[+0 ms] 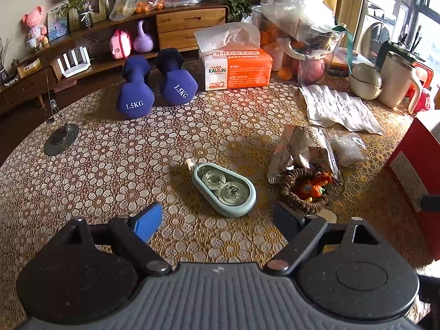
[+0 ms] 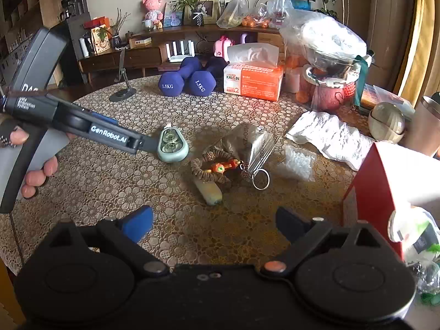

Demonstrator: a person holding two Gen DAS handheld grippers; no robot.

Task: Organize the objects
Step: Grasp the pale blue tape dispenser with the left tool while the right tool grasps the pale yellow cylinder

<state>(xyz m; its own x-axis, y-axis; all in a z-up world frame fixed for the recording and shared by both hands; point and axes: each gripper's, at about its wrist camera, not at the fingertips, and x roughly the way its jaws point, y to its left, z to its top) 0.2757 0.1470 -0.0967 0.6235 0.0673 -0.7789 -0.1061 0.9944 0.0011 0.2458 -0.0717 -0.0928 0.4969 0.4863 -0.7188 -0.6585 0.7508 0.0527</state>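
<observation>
Our left tool [image 1: 217,222] and right tool [image 2: 214,224], both spread wide and empty, hover over dumbbells [image 1: 156,82] marked "1.5KG" and a "KAIXIN" tissue box [image 1: 236,68].

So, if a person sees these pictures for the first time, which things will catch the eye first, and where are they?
Probably the two purple dumbbells at the far side of the patterned round table, with the orange-and-white tissue box just right of them. Nearer, mid-table, lies a pale green tape dispenser, and to its right a braided ring with an orange charm in front of a silver foil pouch.
</observation>
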